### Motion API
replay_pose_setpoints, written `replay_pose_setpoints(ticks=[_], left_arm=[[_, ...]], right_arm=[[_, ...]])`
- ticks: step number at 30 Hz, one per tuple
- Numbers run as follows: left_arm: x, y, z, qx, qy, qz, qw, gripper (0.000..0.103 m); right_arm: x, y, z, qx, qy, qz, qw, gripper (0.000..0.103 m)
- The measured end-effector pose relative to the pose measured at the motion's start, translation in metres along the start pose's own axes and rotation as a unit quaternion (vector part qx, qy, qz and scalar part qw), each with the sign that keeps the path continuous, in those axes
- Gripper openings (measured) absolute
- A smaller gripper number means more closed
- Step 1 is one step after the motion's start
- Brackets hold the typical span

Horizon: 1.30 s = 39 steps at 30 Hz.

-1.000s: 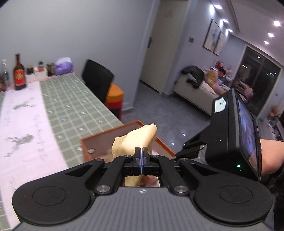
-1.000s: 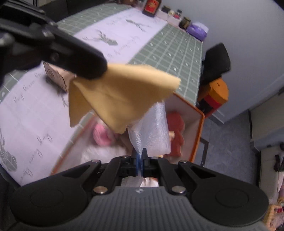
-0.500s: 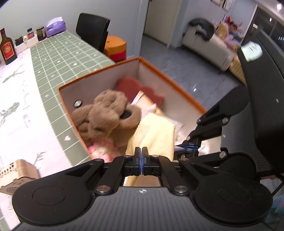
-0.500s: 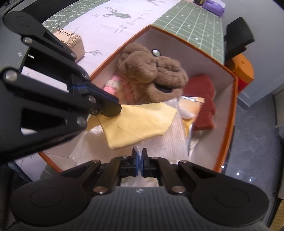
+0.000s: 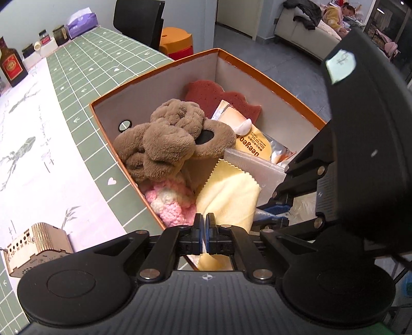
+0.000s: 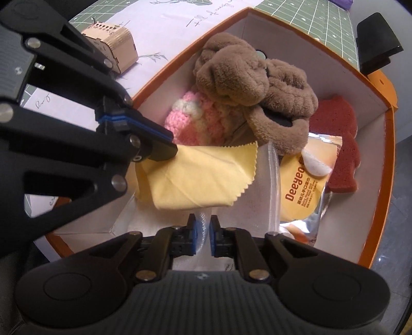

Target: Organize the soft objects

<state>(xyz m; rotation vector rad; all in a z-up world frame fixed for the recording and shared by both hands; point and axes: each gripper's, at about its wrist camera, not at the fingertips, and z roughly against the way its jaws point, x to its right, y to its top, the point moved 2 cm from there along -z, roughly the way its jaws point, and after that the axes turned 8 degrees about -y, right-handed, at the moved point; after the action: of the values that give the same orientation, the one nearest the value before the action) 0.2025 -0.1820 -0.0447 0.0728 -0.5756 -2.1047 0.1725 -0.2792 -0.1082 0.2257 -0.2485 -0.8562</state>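
Note:
An orange box (image 5: 154, 69) on the table holds a brown plush toy (image 5: 167, 139), a pink knitted piece (image 5: 170, 201), a red sponge (image 5: 213, 95) and a yellow snack packet (image 5: 253, 144). My left gripper (image 5: 205, 229) is shut on a corner of a yellow cloth (image 6: 200, 180), which droops into the box's near end. My right gripper (image 6: 203, 232) hangs over the same end. Its jaws are opening, with the edge of a clear zip bag (image 6: 262, 195) loose between them. The bag lies under the cloth.
A small wooden box (image 5: 36, 244) stands on the tablecloth left of the orange box. A bottle (image 5: 11, 64) and jars stand at the table's far end. A black chair (image 5: 139, 23) and an orange stool (image 5: 177, 43) are beyond the table.
Both grippers have come down from above the table into the box with the cloth and the bag. The right gripper's pads have parted a little; the left stays shut.

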Motion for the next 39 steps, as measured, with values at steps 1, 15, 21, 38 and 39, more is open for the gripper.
replay_pose_setpoints(ticks=[1,15,21,38,39], left_arm=[[-0.001,0.000,0.002,0.000,-0.005,0.003,1.0000,0.002],[-0.013,-0.010,0.075,0.100,-0.018,-0.002,0.9949,0.024],[-0.017,-0.040,0.126,0.222,0.049,-0.015,0.9738,0.028],[-0.021,-0.166,0.173,0.384,0.239,0.024,0.8916,0.059],[-0.022,-0.172,0.170,0.388,0.239,0.025,0.8899,0.063]], right_arm=[[0.000,0.001,0.002,0.001,0.000,0.000,1.000,0.008],[-0.001,0.016,0.069,0.062,-0.051,-0.004,0.997,0.036],[-0.016,0.017,0.110,0.139,-0.077,-0.044,0.986,0.040],[-0.125,-0.024,0.129,0.346,-0.115,-0.154,0.918,0.070],[-0.130,-0.029,0.126,0.356,-0.119,-0.161,0.913,0.070]])
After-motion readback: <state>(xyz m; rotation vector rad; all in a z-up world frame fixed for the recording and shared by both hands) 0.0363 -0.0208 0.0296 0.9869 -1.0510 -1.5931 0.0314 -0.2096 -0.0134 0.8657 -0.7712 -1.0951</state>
